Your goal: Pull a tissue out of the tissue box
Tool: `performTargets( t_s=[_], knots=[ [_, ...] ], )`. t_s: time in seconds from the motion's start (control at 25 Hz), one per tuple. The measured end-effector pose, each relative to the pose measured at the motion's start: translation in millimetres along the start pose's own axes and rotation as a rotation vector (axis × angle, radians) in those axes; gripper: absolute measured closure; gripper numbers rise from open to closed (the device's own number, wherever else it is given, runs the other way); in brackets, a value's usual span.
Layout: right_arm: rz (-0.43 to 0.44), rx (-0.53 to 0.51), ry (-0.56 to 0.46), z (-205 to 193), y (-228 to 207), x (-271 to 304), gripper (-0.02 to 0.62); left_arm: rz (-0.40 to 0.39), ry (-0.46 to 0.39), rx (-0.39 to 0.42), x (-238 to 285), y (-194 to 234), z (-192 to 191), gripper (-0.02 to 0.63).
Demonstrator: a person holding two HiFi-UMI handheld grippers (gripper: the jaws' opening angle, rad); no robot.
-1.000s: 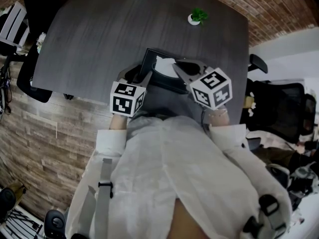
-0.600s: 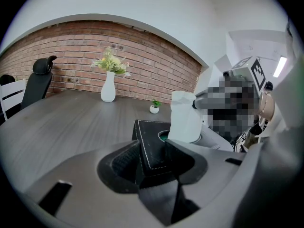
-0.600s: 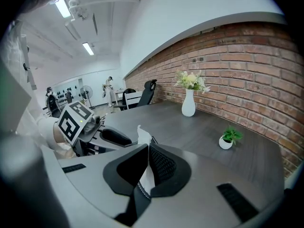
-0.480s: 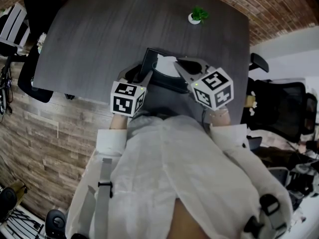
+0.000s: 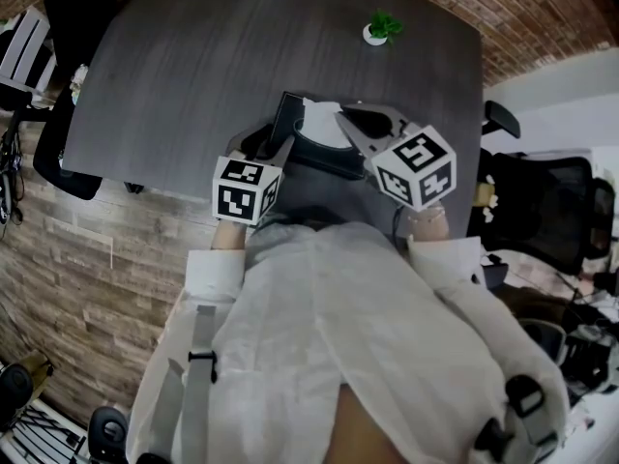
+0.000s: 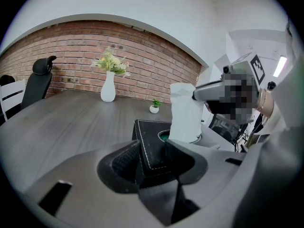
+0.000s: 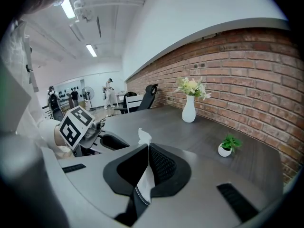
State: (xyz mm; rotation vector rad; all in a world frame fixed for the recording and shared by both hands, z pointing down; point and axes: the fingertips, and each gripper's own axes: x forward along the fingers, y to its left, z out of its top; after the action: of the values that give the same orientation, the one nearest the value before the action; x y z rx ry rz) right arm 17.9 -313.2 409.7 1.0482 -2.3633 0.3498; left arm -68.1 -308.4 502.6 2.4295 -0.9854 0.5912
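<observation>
The black tissue box (image 6: pixel 150 133) sits on the dark wood-grain counter (image 5: pixel 184 66), close to the person's edge of it. The left claw (image 6: pixel 153 147) is clamped on the near corner of the box, one jaw against each side of that stitched corner. A white tissue (image 6: pixel 184 114) stands upright out of the oval opening in the box's top, with its lower end inside the box. The right claw (image 7: pixel 146 149) has its jaws closed on the tissue's upper end. In the right gripper view the white sheet runs down between the two pressed jaws, and a small crumpled tip pokes out above them. In the head view the right claw reaches in from the right, above the box, while the left one sits at the box's near left side. Farther back on the counter are a white vase of flowers (image 6: pixel 108 90) and a small potted plant (image 5: pixel 380 32), both well apart from the box.
</observation>
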Motion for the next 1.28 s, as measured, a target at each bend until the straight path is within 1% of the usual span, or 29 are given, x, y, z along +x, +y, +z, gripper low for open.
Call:
performTargets(
  t_s=[0.52,0.96,1.28],
  knots=[
    [-0.026,0.003,-0.020,6.2,-7.7,-5.2,0.588,0.000,0.000,-0.001,1.9,-0.6,1.6,0.453],
    [-0.077,0.008,-0.111,38.1,-31.0,-24.6,0.588,0.002,-0.004,-0.004,2.5,0.3,0.3,0.453],
    [-0.102,0.015,-0.159,50.9,-42.0,-35.8,0.588,0.002,-0.005,-0.004,5.1,-1.2,0.5,0.453]
  ],
)
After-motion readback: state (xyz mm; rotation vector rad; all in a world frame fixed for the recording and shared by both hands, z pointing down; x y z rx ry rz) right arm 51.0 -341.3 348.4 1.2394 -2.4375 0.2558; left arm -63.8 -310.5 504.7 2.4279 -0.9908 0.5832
